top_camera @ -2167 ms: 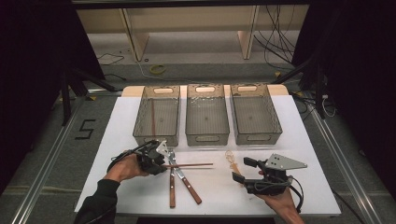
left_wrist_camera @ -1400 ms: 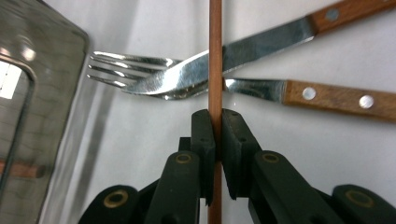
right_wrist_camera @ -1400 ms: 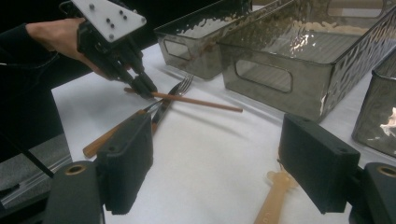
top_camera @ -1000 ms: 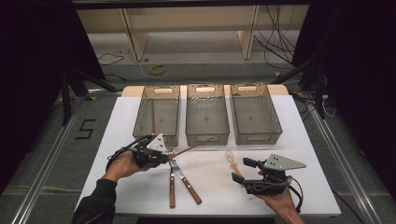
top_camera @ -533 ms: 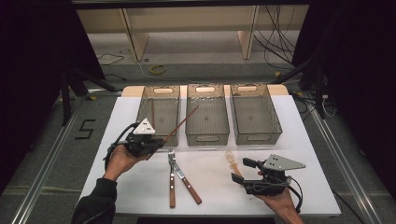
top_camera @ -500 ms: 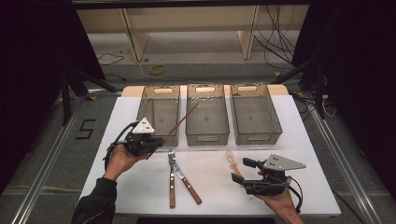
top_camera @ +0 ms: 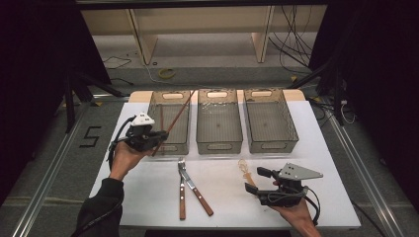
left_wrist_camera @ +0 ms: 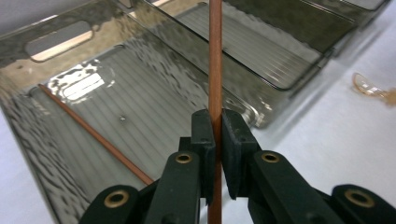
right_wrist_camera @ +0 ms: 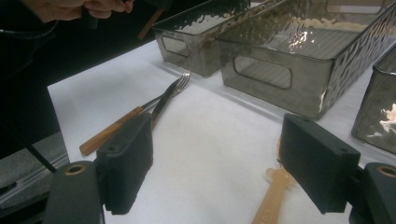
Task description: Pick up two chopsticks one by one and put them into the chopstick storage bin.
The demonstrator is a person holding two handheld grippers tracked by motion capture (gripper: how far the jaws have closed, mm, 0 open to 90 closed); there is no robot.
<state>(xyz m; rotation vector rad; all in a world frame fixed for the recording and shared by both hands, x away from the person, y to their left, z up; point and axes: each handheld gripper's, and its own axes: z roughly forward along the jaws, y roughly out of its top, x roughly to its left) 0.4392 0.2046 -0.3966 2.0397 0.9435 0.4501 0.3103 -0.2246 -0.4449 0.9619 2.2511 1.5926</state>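
The white table (top_camera: 148, 197) carries three smoky plastic bins in a row along its far edge: the left bin (top_camera: 184, 143), the middle bin (top_camera: 219, 145) and the right bin (top_camera: 271, 143), set just beside one another with narrow gaps. The whole near half of the surface is open, apart from a few utensils. A knife (top_camera: 196, 190) and a fork (top_camera: 181, 190) with wooden handles lie crossed near the middle, between the bins and the near edge. A translucent spoon (top_camera: 245, 172) lies to their right. The left gripper (top_camera: 157, 140) hovers over the near left corner of the left bin, its jaws pinched tight on a brown chopstick (left_wrist_camera: 215, 56), which slants up and across that bin. A second chopstick (left_wrist_camera: 93, 133) lies on that bin's floor. The right gripper (top_camera: 254, 181) rests near the near right corner with its jaws wide apart, holding nothing, the spoon between them.
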